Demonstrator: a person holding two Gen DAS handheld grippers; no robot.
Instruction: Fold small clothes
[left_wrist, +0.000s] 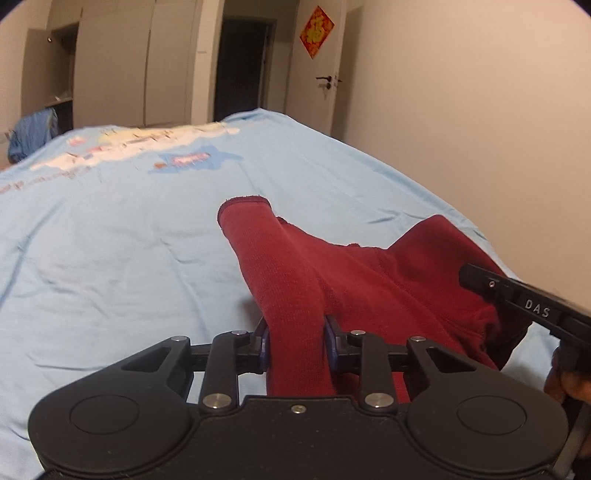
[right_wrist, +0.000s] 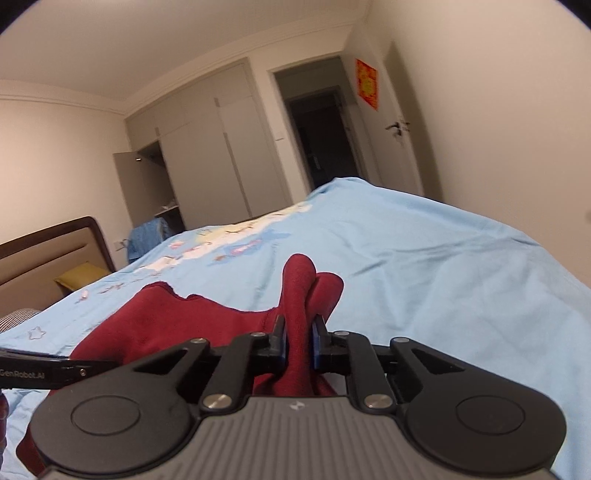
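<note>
I hold the red garment (left_wrist: 369, 291) pinched in both left gripper (left_wrist: 297, 341) and right gripper (right_wrist: 298, 345) jaws; bunched thick folds may slip, sagging onto the bed (left_wrist: 110, 240).

Ahead of the jaws a bed (left_wrist: 110, 229) under a pale blue printed cover runs toward grey wardrobes (right_wrist: 207, 147), one door open, and a dark doorway (right_wrist: 317, 133). Right of that doorway a door (left_wrist: 317, 66) bears a red decoration (left_wrist: 316, 31); far left stands a padded headboard (right_wrist: 48, 251). The walls are plain and cream.
</note>
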